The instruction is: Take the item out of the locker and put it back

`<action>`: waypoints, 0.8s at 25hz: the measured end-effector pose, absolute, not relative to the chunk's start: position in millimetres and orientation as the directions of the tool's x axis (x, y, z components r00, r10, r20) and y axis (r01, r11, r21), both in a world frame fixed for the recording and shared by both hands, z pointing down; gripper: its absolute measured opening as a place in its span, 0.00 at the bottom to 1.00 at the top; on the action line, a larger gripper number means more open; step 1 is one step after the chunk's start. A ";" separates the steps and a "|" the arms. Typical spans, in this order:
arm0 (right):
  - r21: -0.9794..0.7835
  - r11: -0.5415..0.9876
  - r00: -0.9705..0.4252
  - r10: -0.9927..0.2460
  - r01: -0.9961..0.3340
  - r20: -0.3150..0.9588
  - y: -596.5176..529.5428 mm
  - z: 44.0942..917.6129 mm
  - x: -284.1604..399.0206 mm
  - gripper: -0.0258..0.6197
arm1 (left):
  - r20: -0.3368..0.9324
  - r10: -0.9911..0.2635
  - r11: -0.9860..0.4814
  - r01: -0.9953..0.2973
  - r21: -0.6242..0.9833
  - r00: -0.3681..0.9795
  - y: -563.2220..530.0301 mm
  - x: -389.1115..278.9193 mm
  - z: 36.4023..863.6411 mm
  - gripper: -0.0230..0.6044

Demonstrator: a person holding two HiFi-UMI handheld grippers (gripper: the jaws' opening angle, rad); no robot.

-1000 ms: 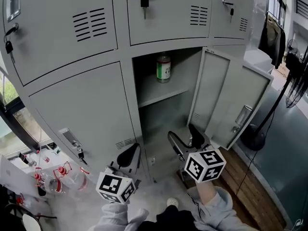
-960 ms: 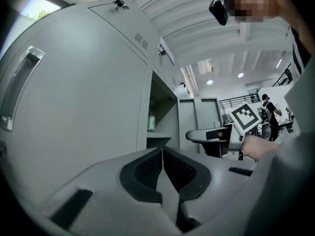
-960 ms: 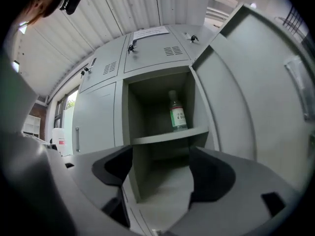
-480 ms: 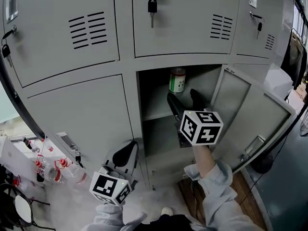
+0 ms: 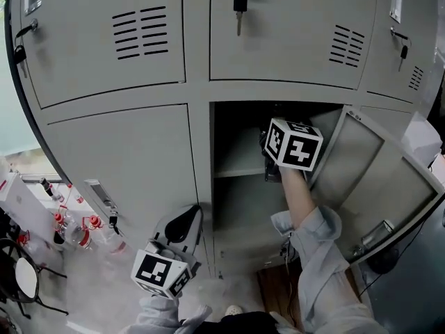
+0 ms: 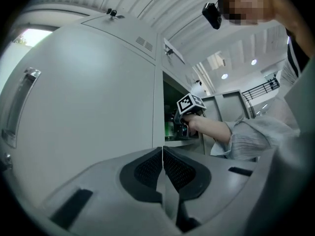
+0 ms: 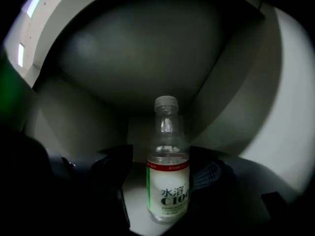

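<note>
A clear bottle (image 7: 168,181) with a white cap and a white and green label stands upright on the shelf (image 5: 240,173) of the open locker. My right gripper (image 7: 162,157) reaches into that upper compartment. It is open, with the bottle between its jaws and a gap on the left side. In the head view the marker cube and hand of the right gripper (image 5: 272,135) hide the bottle. The left gripper view shows the bottle (image 6: 169,129) just beyond the right gripper (image 6: 177,123). My left gripper (image 5: 183,219) hangs low before the closed lower-left door, shut and empty.
The locker door (image 5: 379,176) stands swung out to the right of my right arm. Keys (image 5: 240,7) hang in the locks of the upper doors. Several plastic bottles (image 5: 78,232) lie on the floor at the left, near a chair (image 5: 21,278).
My right gripper rose from in front of the lower compartment into the upper shelf space and now covers the bottle in the head view. The left gripper stayed low, shut.
</note>
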State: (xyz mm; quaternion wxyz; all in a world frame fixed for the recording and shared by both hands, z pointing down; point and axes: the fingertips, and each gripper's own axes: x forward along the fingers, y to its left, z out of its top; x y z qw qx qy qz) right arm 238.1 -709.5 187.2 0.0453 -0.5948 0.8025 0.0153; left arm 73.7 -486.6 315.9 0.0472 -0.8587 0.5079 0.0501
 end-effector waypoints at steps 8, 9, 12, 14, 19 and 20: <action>0.011 0.323 -0.323 -0.946 -0.946 -0.014 -736.2 201.7 234.3 0.55 | -0.136 -0.899 -0.420 -0.908 -0.005 0.417 -481.0 62.8 329.3 0.05; 0.003 0.332 -0.332 -0.943 -0.943 -0.010 -735.5 202.2 232.5 0.53 | -0.135 -0.901 -0.417 -0.909 -0.003 0.413 -481.5 61.3 329.3 0.06; -0.071 0.397 -0.398 -0.918 -0.915 -0.012 -728.4 201.8 225.0 0.52 | -0.137 -0.897 -0.422 -0.906 -0.007 0.419 -482.2 61.0 327.1 0.06; -0.165 0.450 -0.452 -0.892 -0.878 -0.028 -719.6 197.9 220.2 0.52 | -0.138 -0.889 -0.440 -0.898 -0.013 0.437 -481.8 62.7 327.0 0.06; -0.459 0.558 -0.606 -0.794 -0.691 -0.052 -680.8 195.2 199.6 0.52 | -0.123 -0.863 -0.493 -0.870 -0.003 0.490 -476.7 66.5 327.1 0.06; -0.505 0.566 -0.632 -0.773 -0.652 -0.050 -670.8 195.6 195.8 0.52 | -0.121 -0.856 -0.507 -0.862 -0.003 0.503 -474.4 67.8 325.9 0.05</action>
